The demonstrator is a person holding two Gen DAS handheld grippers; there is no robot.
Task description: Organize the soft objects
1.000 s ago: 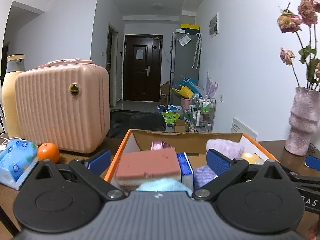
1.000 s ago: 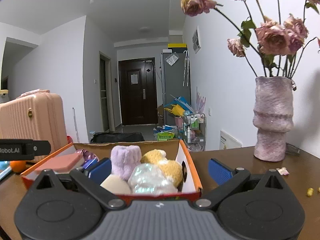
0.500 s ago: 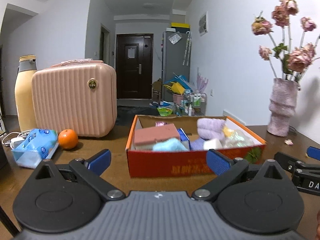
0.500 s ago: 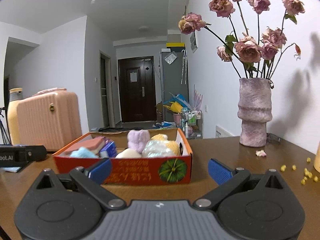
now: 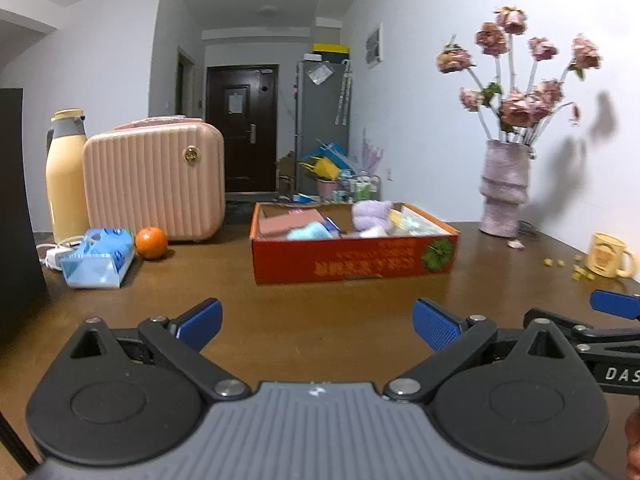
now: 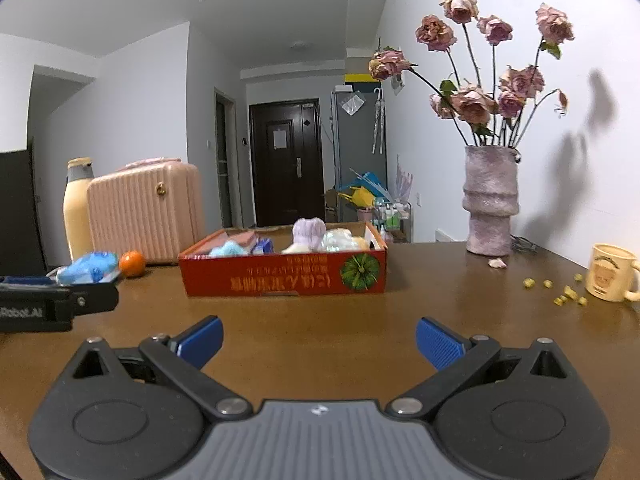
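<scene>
Left tool (image 5: 316, 322): jaws wide apart, empty, above the desk (image 5: 320, 300). Right tool (image 6: 318, 340): jaws wide apart, empty. Red cardboard box (image 5: 352, 264): at 12 o'clock from both tools, well apart, holding soft objects (image 5: 370, 214). Orange (image 5: 151, 243): at 10 o'clock. Vase (image 6: 490, 204): at 2 o'clock.

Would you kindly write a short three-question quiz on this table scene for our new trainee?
1. True or false: the left gripper and the right gripper are both open and hold nothing.
2. Which thing lies nearest the orange? A) the yellow mug B) the blue tissue pack C) the vase
3. Fill in: the soft lilac item lies inside the red ___.

Key: 1 true; 2 B; 3 box.
</scene>
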